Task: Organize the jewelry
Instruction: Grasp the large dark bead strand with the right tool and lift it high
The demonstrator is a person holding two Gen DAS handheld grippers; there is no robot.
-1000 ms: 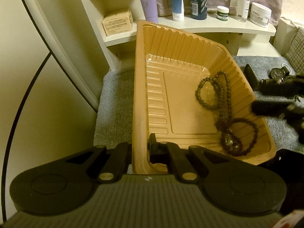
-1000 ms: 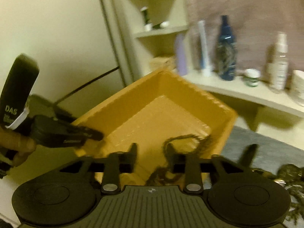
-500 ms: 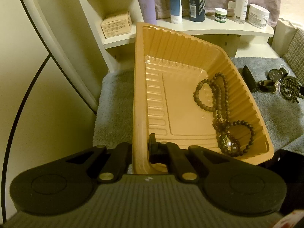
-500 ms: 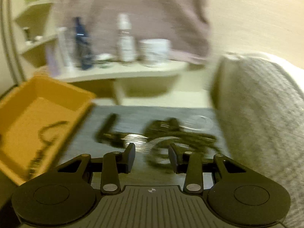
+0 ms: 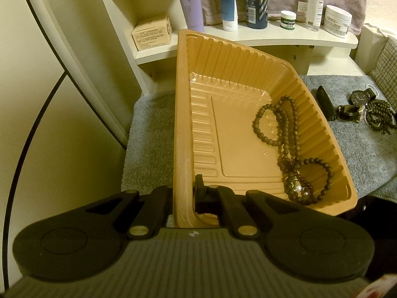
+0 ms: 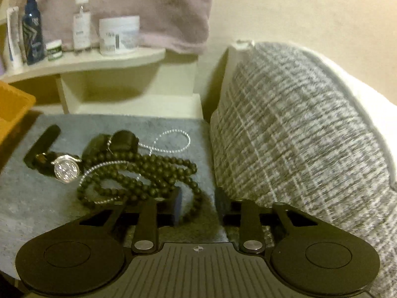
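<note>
My left gripper (image 5: 183, 193) stays clamped on the near rim of the ribbed orange plastic tray (image 5: 182, 114), one finger outside the wall and one inside, holding the tray tilted up off the grey towel (image 5: 148, 134). Ahead of those fingers and to their right, the dark wooden bead necklace (image 5: 285, 134) lies pooled in the tray's low corner.

A second ago my right gripper (image 6: 198, 206) hung over the tray with that strand by its tips; now it has swung away to the towel and sits with its fingers spread wide and nothing between them. So the first piece is delivered (one down), and I judge the next pick has begun.

Just beyond my right fingers lies a tangle of dark round-bead strands (image 6: 148, 173), one loop curling into the gap between them. Further ahead and left are a silver-faced wristwatch (image 6: 66, 169), a black-strapped watch (image 6: 121, 140) and a thin silver ball chain (image 6: 171, 141) threaded through the beads, so lifting one may drag the others.
</note>
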